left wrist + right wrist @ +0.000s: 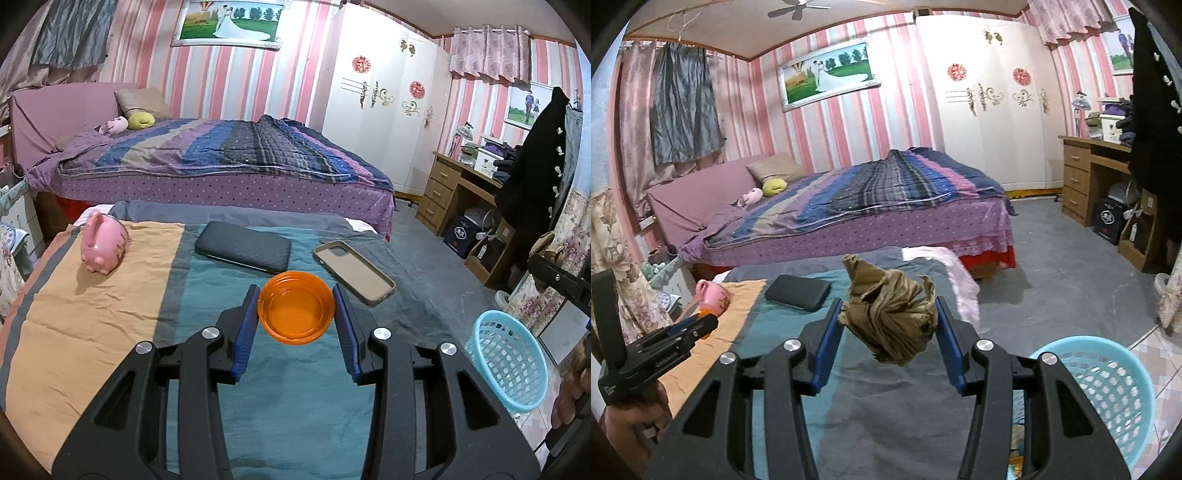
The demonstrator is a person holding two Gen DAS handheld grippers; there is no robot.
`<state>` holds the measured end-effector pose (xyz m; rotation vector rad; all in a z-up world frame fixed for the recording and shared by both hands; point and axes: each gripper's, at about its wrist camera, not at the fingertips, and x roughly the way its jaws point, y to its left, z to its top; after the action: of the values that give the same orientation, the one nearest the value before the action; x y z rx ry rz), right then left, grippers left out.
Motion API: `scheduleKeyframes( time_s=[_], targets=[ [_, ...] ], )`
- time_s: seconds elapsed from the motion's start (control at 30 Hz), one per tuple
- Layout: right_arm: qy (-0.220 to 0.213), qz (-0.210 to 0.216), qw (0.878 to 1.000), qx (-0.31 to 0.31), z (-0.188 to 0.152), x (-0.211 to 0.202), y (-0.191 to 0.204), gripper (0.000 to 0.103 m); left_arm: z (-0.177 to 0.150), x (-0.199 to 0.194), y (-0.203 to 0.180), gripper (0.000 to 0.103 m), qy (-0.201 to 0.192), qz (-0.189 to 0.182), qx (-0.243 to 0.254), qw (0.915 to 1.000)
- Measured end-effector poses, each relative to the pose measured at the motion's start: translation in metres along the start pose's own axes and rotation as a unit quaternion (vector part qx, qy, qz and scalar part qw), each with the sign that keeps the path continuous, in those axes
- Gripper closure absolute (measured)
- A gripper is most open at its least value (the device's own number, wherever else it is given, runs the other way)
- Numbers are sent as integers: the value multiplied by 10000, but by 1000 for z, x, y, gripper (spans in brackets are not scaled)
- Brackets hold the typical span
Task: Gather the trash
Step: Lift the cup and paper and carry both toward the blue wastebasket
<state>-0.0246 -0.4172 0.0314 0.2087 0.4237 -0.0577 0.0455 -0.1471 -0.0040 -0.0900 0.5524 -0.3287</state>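
Observation:
In the left wrist view my left gripper [296, 302] is shut on an orange plastic lid [296, 308], held above the cloth-covered table [110, 332]. In the right wrist view my right gripper [889, 308] is shut on a crumpled brown paper wad [890, 314], held above the table's right part. The left gripper also shows at the left edge of the right wrist view [698, 325], with a bit of orange at its tip. A light blue mesh basket [508, 363] stands on the floor right of the table; it also shows in the right wrist view [1108, 398].
On the table lie a pink pig figure [103, 245], a black wallet [243, 245] and a tan phone case [354, 271]. A large bed [229, 155] stands behind the table. A wooden desk [458, 192] and a hanging black coat [535, 177] are at the right.

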Motion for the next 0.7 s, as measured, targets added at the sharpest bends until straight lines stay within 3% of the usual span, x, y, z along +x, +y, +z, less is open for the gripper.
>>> scheduleKeyframes(
  time_s=[0.27, 0.7],
  targets=[
    [-82, -189, 9997, 140, 3, -14, -31, 54, -3, -1, -23, 64, -26, -133, 135, 9998],
    [-177, -358, 9987, 301, 8, -23, -51, 53, 1, 0, -46, 64, -42, -340, 283, 9990]
  ],
)
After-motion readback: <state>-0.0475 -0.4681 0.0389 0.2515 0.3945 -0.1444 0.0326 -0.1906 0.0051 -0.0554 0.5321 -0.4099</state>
